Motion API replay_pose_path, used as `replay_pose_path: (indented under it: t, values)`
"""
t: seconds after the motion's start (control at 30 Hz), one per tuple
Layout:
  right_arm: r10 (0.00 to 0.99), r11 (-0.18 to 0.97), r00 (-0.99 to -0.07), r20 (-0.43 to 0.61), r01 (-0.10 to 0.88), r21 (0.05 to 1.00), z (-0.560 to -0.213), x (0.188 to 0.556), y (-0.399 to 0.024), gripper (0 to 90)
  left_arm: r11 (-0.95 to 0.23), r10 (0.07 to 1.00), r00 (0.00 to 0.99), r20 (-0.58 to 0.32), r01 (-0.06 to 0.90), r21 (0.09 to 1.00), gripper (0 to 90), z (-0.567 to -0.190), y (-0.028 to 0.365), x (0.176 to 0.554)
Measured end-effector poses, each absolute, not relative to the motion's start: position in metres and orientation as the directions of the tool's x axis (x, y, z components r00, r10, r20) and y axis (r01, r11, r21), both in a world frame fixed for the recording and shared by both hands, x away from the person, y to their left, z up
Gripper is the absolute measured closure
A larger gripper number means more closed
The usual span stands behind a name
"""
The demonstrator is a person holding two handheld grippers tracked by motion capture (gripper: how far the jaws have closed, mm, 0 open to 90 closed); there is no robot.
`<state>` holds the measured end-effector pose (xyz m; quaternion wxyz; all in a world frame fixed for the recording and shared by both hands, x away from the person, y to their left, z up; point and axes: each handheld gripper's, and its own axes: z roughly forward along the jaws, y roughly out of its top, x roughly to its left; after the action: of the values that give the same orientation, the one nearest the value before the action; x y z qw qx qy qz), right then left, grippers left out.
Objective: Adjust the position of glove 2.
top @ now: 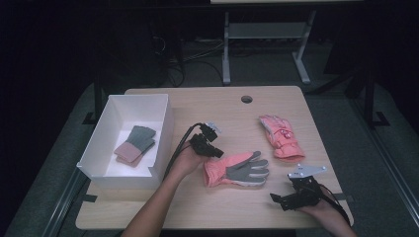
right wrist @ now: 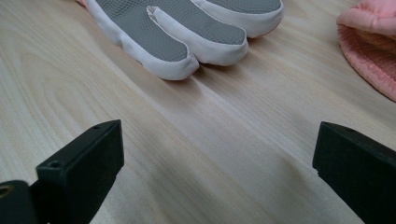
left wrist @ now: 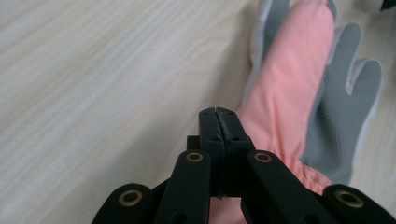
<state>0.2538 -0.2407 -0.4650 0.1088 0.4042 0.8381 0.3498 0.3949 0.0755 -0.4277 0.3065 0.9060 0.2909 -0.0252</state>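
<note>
A: Where did the glove lie at that point?

B: The pink-and-grey glove (top: pixel 236 170) lay flat on the wooden counter (top: pixel 207 103), palm up, its grey fingers spread toward the right in the high view. It sat roughly mid-counter, a little toward the person's side.

A: And the left gripper?

B: The left gripper (top: pixel 217 152) was at the glove's cuff end, just at its upper left edge. In the left gripper view its jaws were pressed together with nothing between them; the glove (left wrist: pixel 299 93) lay just beyond and beside their tips. I could not tell whether the tips touched the fabric.

A: What about the other one?

B: The right gripper (top: pixel 274 198) rested low near the counter's front right edge, apart from the glove. Its jaws stood wide, holding nothing; in the right gripper view bare wood lay between them, with the glove's grey fingertips (right wrist: pixel 187 32) farther ahead.

A: Anything else on the counter?

B: A second pink glove (top: pixel 279 137) lay farther back on the right, apart from the first. A white box (top: pixel 165 129) stood at the left, with a grey-and-pink pair of gloves (top: pixel 135 145) inside it.
</note>
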Motion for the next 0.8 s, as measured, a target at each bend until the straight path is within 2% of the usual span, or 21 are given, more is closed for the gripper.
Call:
replay_pose_path:
  t: [0.17, 0.4, 0.8]
  values:
    - [0.755, 0.43, -0.648, 0.098, 0.602, 0.672, -0.464, 0.253, -0.241, 1.7, -0.654, 0.499, 0.837, -0.224, 0.534, 0.536, 89.6, -0.43, 0.081, 0.383]
    - [0.754, 0.434, -0.651, 0.09, 0.597, 0.675, -0.465, 0.253, -0.24, 1.7, -0.645, 0.476, 0.835, -0.275, 0.544, 0.536, 89.5, -0.437, 0.093, 0.357]
    - [0.754, 0.446, -0.653, 0.073, 0.59, 0.672, -0.464, 0.252, -0.238, 1.7, -0.673, 0.394, 0.86, -0.324, 0.51, 0.536, 89.5, -0.442, 0.093, 0.326]
